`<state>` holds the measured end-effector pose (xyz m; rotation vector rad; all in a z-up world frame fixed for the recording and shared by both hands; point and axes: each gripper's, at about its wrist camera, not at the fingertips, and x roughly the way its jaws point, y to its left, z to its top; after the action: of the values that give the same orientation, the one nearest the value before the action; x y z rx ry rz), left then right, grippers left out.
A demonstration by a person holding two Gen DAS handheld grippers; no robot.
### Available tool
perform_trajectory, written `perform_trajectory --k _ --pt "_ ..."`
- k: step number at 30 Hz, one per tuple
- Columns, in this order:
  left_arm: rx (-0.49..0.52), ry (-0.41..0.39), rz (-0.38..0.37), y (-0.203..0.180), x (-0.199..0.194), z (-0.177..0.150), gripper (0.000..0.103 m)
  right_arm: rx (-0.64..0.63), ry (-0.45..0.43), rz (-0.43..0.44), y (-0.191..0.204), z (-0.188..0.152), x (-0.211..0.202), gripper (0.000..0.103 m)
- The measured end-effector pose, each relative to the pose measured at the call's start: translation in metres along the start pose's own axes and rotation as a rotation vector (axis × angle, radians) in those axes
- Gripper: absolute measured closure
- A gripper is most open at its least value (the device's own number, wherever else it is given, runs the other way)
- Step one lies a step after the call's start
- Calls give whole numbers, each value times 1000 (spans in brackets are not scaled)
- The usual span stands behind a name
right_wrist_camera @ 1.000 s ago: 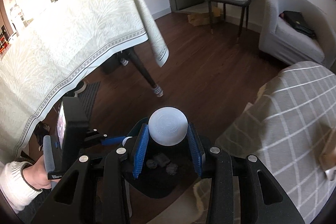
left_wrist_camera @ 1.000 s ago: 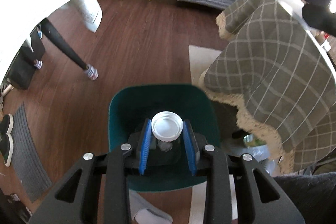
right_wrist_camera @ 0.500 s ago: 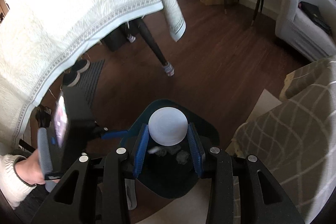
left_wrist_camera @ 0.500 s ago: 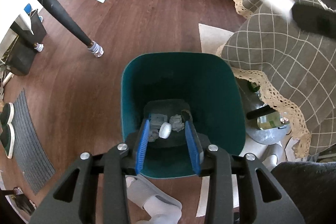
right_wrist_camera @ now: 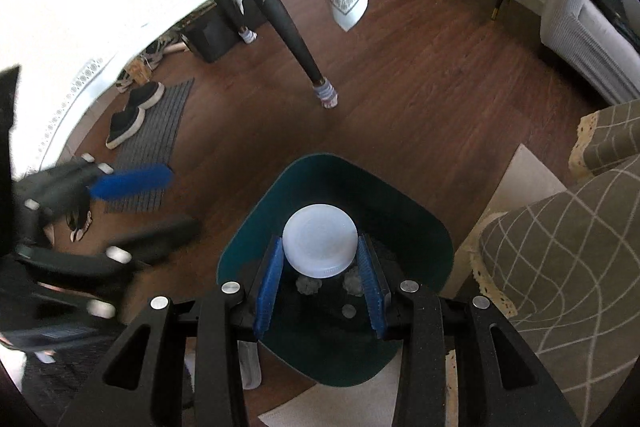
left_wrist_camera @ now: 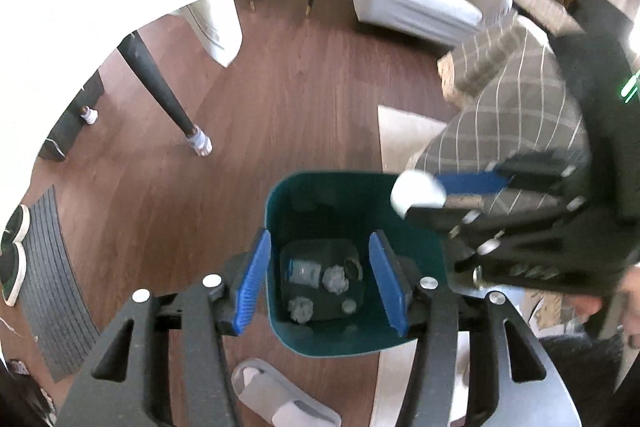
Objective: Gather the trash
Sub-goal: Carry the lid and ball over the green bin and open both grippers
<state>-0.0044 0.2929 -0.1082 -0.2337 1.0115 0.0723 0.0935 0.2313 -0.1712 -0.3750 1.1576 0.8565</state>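
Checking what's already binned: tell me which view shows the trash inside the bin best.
The left wrist view: the open left gripper frames the trash on the teal bin floor. In the right wrist view, the white lid held by the right gripper hides most.

White lid (right_wrist_camera: 319,241) above teal bin (right_wrist_camera: 420,223), seemingly.

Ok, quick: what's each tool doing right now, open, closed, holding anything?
Left tool: open, empty, over the teal bin.
Right tool: closed on a white lid, above the bin.
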Motion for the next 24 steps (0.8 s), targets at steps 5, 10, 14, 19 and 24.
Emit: perform_trajectory --k 5,10,14,19,24 --pt "-33 -66 -17 5 -22 12 56 4 51 -5 0 -8 22 65" --pt "-39 -131 -54 0 -44 24 68 -4 100 -6 0 -20 40 65" --pt "-20 -200 -82 -15 -66 32 72 -19 126 -25 2 -28 50 65" --pt "18 -293 -94 -31 -94 43 72 -40 155 -47 -2 -37 59 64" --pt "26 -349 -107 -41 -110 48 72 -59 184 -53 -4 -46 68 60"
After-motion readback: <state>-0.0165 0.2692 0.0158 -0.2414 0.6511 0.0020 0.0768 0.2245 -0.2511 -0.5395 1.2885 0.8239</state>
